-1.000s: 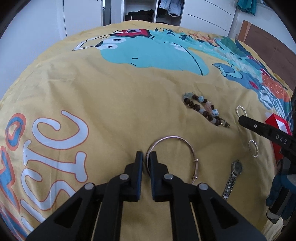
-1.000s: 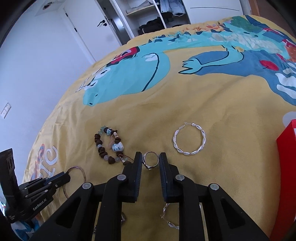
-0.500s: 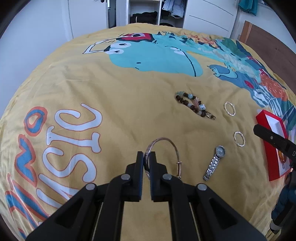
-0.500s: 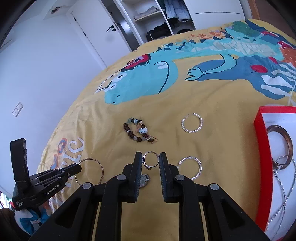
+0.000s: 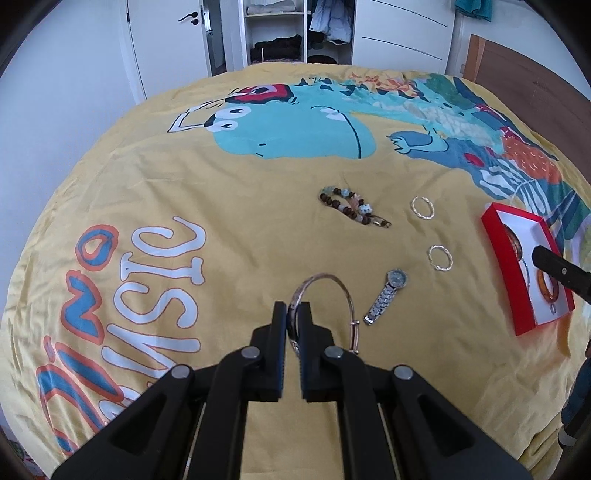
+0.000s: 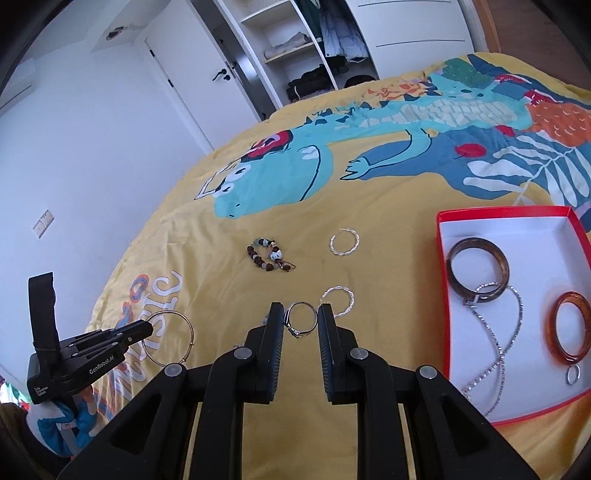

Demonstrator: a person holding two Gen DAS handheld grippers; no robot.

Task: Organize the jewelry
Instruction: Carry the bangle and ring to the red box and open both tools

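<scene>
My left gripper point(image 5: 294, 314) is shut on a thin rose-gold bangle point(image 5: 334, 280) and holds it above the yellow bedspread; it also shows in the right wrist view point(image 6: 184, 325). My right gripper point(image 6: 300, 319) is shut on a small silver ring point(image 6: 302, 320), held in the air left of the red jewelry box point(image 6: 443, 295). The box holds a brown bangle point(image 6: 480, 269), an orange bangle point(image 6: 569, 332), a silver chain point(image 6: 495, 347) and a small ring point(image 6: 572, 374). The box also shows at the right in the left wrist view point(image 5: 502, 266).
On the bedspread lie a beaded bracelet point(image 5: 351, 206), two twisted silver hoop earrings point(image 5: 423, 207) point(image 5: 440, 257) and a silver wristwatch point(image 5: 388, 295). Behind the bed are a white door point(image 5: 166, 40) and an open wardrobe point(image 5: 280, 33).
Both grippers have risen well above the bed with their items. The right gripper has moved right, so the red box and its contents have come into its view.
</scene>
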